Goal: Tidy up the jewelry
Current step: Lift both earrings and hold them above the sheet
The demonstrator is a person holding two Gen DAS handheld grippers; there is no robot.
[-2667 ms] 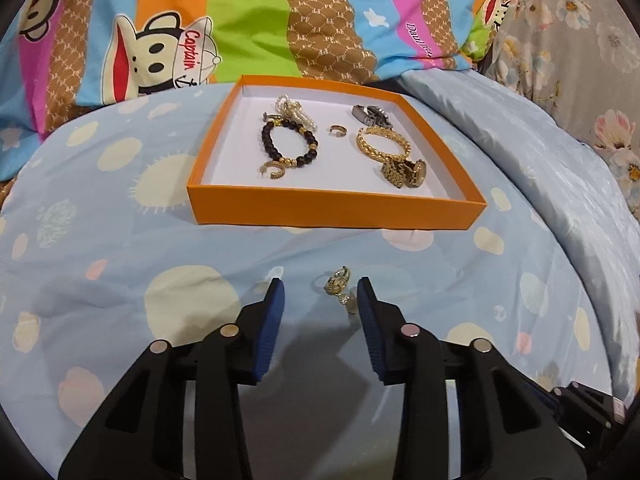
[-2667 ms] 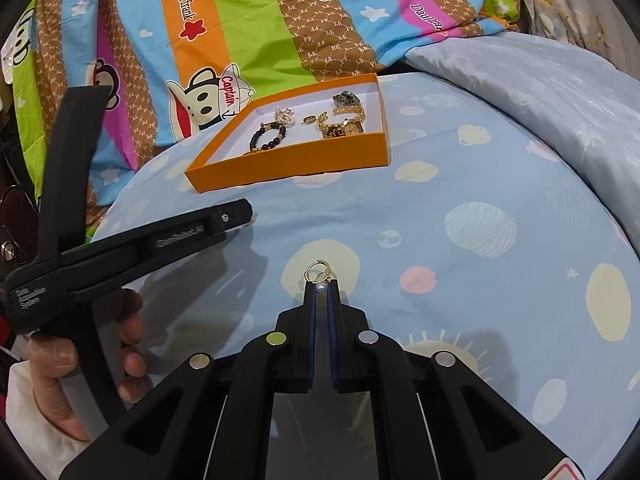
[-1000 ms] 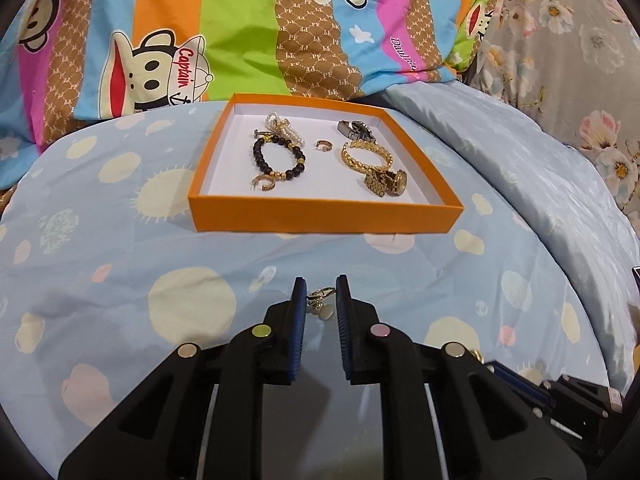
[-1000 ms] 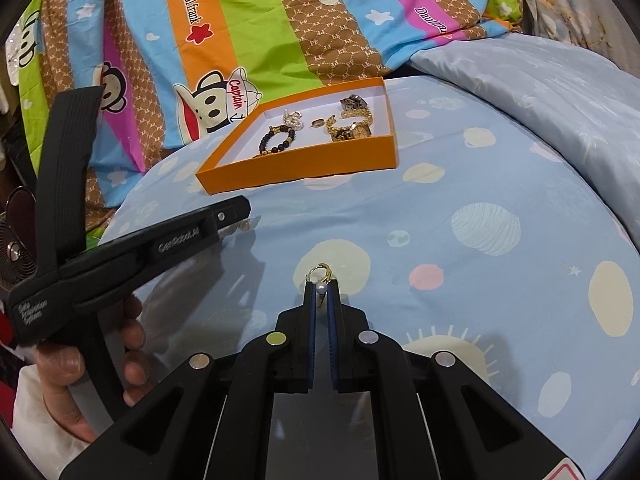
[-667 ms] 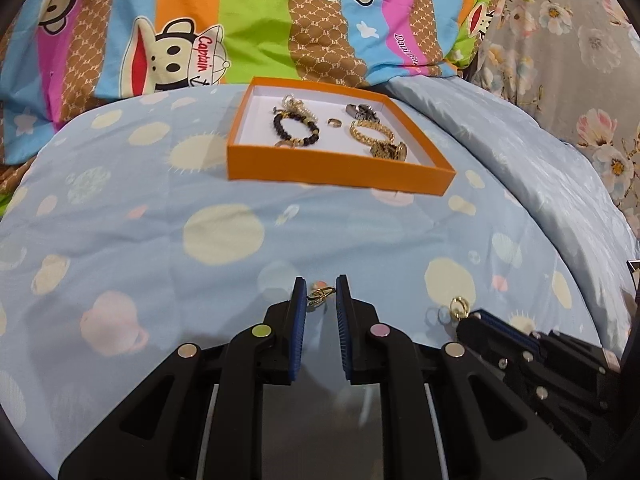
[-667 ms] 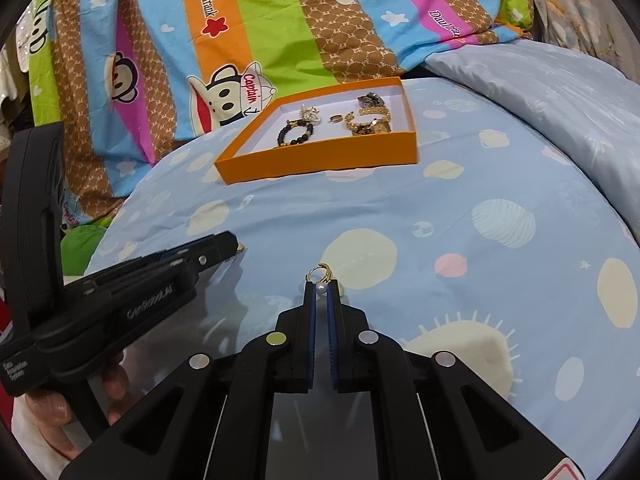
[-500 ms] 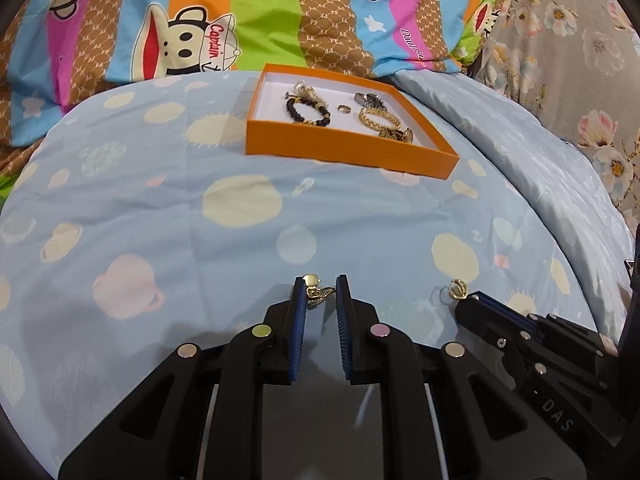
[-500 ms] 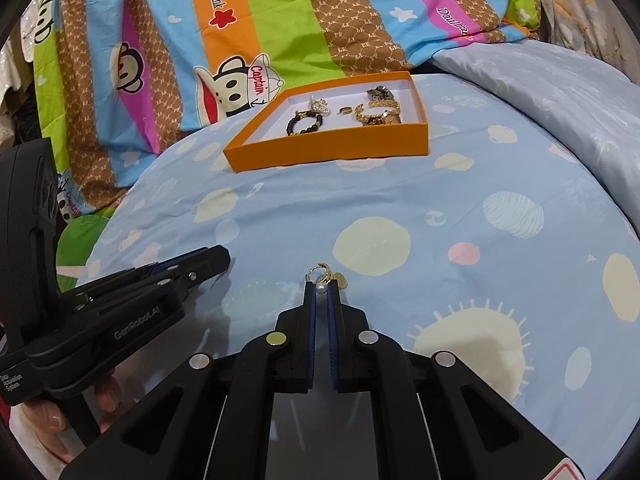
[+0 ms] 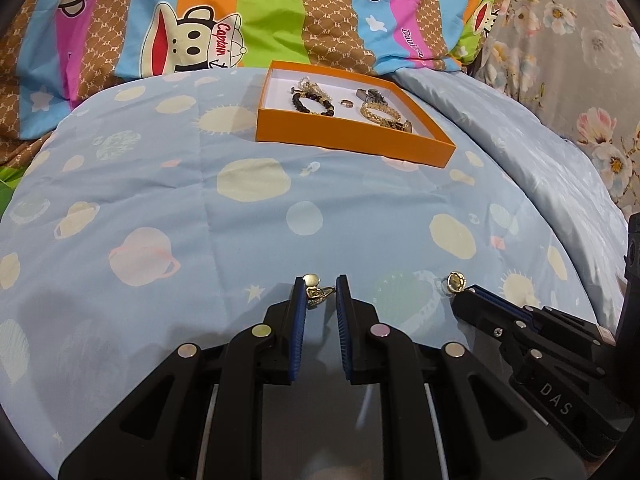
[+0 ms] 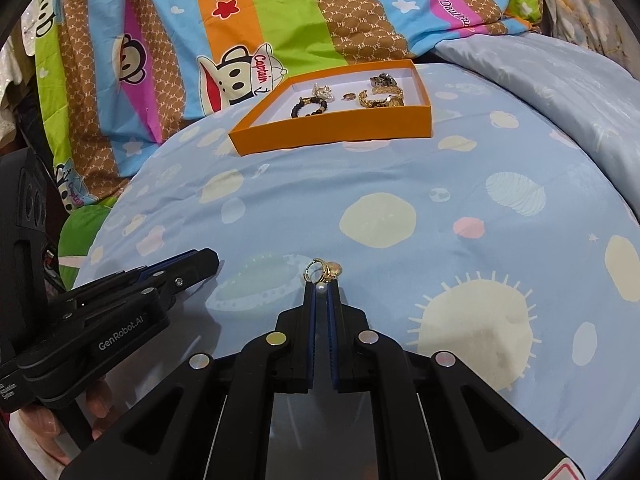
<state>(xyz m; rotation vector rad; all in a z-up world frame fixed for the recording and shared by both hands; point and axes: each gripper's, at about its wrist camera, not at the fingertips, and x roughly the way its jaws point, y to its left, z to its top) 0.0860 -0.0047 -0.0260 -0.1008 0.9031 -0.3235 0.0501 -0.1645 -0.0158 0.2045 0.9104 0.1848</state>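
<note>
Earrings: each gripper holds one, both well short of the orange box (image 9: 352, 142) on the bed (image 9: 240, 216). The left gripper (image 9: 320, 292), nearly closed, pinches a gold charm earring (image 9: 316, 291). The right gripper (image 10: 321, 288), fully closed, clamps a pearl hoop earring (image 10: 322, 274). Both look tiny, light, stiff and slippery, likely to twist or drop; a hold on the hoop or body seems safest. The box already holds a beaded bracelet (image 9: 312, 103) and a chain (image 9: 378, 113).
</note>
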